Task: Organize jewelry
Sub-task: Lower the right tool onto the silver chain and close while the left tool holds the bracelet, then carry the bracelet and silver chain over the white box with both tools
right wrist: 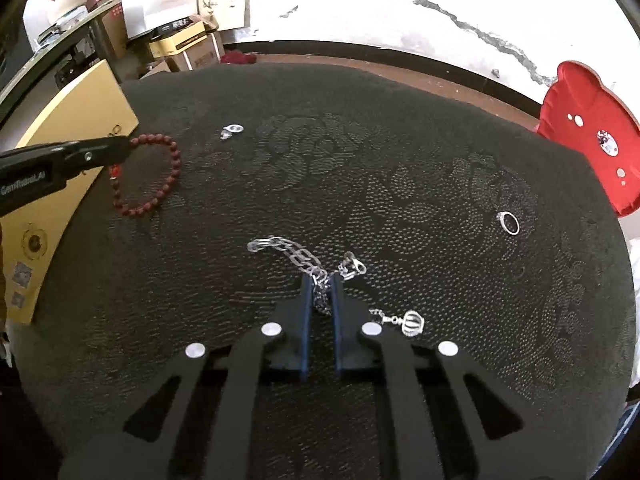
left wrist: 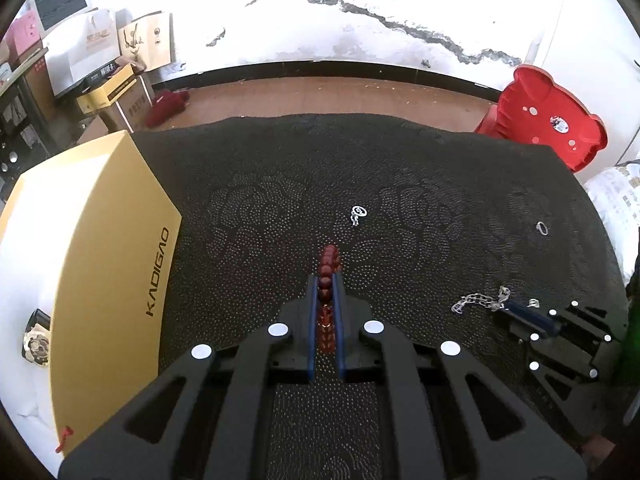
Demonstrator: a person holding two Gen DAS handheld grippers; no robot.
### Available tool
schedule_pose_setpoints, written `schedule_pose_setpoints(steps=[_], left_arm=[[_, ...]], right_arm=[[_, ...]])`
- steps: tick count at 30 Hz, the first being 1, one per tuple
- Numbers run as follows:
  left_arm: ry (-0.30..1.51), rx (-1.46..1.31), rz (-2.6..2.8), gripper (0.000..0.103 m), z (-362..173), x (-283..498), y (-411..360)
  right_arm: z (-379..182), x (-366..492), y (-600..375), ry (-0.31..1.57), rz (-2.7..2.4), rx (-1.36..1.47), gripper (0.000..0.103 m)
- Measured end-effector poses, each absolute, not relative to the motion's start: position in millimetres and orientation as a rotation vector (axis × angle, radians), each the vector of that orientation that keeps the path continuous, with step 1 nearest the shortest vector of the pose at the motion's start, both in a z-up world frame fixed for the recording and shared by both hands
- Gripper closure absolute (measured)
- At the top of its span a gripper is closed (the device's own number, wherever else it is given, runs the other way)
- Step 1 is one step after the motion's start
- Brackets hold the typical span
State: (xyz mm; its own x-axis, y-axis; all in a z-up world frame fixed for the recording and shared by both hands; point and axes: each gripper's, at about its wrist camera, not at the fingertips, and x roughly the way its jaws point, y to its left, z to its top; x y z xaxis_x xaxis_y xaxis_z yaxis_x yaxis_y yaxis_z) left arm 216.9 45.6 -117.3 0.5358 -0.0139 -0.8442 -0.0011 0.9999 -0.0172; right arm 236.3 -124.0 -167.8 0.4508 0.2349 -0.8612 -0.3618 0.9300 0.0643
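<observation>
My left gripper (left wrist: 326, 280) is shut on a dark red bead bracelet (left wrist: 329, 268); in the right wrist view the bracelet (right wrist: 154, 178) hangs as a loop from that gripper (right wrist: 126, 144) beside the gold box (right wrist: 60, 168). My right gripper (right wrist: 322, 280) is shut on a silver chain bracelet (right wrist: 296, 254) with a small ball charm (right wrist: 413, 323), low over the black cloth. A silver ring (right wrist: 509, 223) lies to the right. A small silver earring (right wrist: 232, 130) lies far left; it also shows in the left wrist view (left wrist: 358, 214).
The gold box (left wrist: 100, 260) marked KADIGAO sits at the left of the round black-clothed table (left wrist: 400, 168). A red plastic stool (left wrist: 548, 120) stands beyond the table's right edge. Cardboard boxes (left wrist: 120, 92) are stacked on the floor at far left.
</observation>
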Motion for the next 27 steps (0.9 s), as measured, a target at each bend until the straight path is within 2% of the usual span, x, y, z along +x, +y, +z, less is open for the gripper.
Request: schedule_pose_setpoints(steps=[13,22,27], left_arm=[[1.0,-0.047,-0.025,0.096,-57.0,167.7,59.2],[0.945,-0.073,0.019,0.096,33.7,106.4,115.3],[0.943,-0.062,0.069,0.096,66.9,79.9,148.6]], right_arm=[[-45.2,203.1,-110.5,0.986,0.397,-0.116,0.094],[44.3,165.1,-57.9,0.937,0.463,-0.107,0.094],[72.0,149.4,-17.7,0.947,0.495,-0.116,0.094]])
